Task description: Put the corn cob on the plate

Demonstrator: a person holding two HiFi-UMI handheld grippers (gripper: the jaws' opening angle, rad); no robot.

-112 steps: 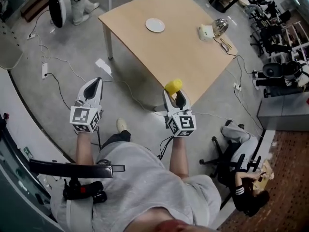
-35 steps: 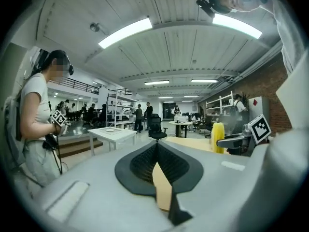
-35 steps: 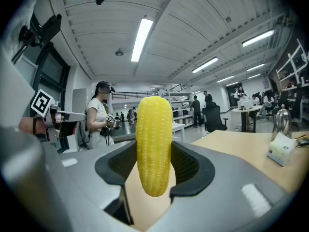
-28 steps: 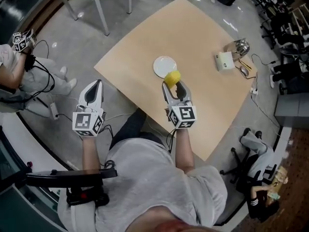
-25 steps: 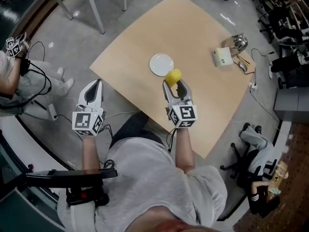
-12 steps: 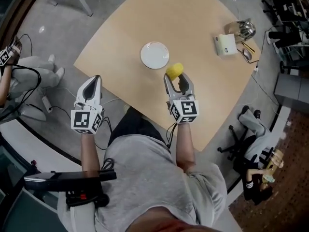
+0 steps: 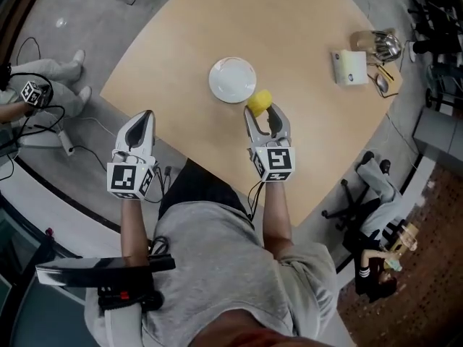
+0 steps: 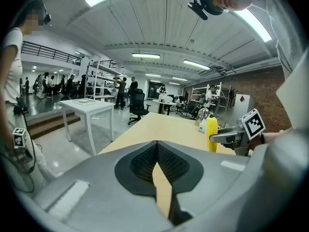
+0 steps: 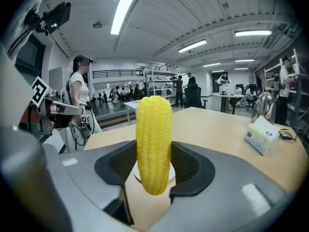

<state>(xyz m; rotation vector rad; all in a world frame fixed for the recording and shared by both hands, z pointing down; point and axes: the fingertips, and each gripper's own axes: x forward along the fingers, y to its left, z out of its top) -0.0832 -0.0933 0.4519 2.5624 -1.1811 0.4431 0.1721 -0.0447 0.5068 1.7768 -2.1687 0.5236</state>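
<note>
Right fingers (image 9: 193,168): clenched on the corn cob (image 9: 154,144), which stands upright between them with both ends poking clear of the grip.
Left fingers (image 8: 140,166): pressed together on nothing; your left gripper (image 7: 139,125) hangs by the near edge of the worktop (image 7: 311,42), well apart from the action.
Corn cob location: it sits in your right gripper (image 7: 265,116), over the worktop, just beside the near-right rim of the plate (image 7: 232,79) and not on it yet.
Step in hand: this looks like the carry, close to its end, with the placing not yet done.
Next move: you need to go a little forward and to your left until the cob is over the middle of the plate. Then lower it and probably tip it toward lying flat, since an upright cob would likely topple and roll when you let go.
Edges: the plate lies well in from every edge of the worktop, so a cob that rolls off it should stop on the wood.
Open room: you have bare worktop all round the plate. The tissue box (image 7: 350,67) stands well apart to your right, out of your path.
</note>
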